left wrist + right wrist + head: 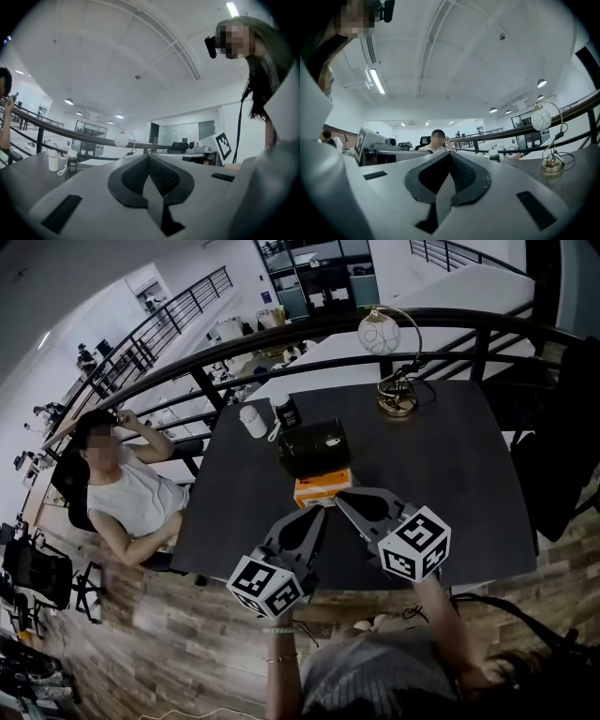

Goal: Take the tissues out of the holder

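In the head view a black tissue holder [314, 448] stands mid-table. An orange pack of tissues [322, 487] lies on the dark table [450, 474] against the holder's near side. My left gripper [321, 511] and right gripper [341, 496] hover side by side just short of the pack, tips close together, and both point level across the table. In the left gripper view the left gripper [150, 157] has its jaws pressed together with nothing between them. The right gripper [450, 155] in its own view is likewise shut and empty. Neither gripper view shows holder or pack.
A white bottle [253, 420] and a dark bottle [285, 411] stand at the table's far left. A globe lamp [382, 333] on a brass base [397, 405] stands far right. A seated person [122, 488] is left of the table, and a black railing [281, 338] runs behind it.
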Motion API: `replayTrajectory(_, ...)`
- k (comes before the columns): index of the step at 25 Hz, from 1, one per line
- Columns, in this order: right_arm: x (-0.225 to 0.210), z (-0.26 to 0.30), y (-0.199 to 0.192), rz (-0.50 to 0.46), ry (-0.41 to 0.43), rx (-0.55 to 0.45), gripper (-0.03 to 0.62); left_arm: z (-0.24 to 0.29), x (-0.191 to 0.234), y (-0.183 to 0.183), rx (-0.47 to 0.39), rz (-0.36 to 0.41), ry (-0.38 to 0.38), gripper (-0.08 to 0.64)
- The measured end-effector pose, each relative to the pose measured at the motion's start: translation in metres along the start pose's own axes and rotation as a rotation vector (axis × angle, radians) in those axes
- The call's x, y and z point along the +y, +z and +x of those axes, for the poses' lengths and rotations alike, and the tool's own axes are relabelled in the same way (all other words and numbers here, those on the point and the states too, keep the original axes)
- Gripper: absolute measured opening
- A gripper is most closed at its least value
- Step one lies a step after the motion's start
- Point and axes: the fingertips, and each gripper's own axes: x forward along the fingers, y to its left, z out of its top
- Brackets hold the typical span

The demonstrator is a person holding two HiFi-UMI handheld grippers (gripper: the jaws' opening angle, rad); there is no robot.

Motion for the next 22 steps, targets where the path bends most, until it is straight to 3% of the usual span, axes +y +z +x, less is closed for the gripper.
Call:
replayTrajectory(4,0.001,-0.007,-0.003,-0.006,-0.006,-0.007,0.012,0.004,-0.005,-0.006,0.023,0.02,-0.002,0.008)
replayTrajectory(8,0.007,-0.008,-0.01,0.052,0.021,-0.024,0.012,0.004,-0.008,-0.012,0.049,0.044,0.005,0.008)
replayTrajectory(22,0.011,-0.005,-0.025,-0.01,0.023,0.011,0.012,-0.003,-0.003,-0.017,0.071,0.056,0.031,0.008)
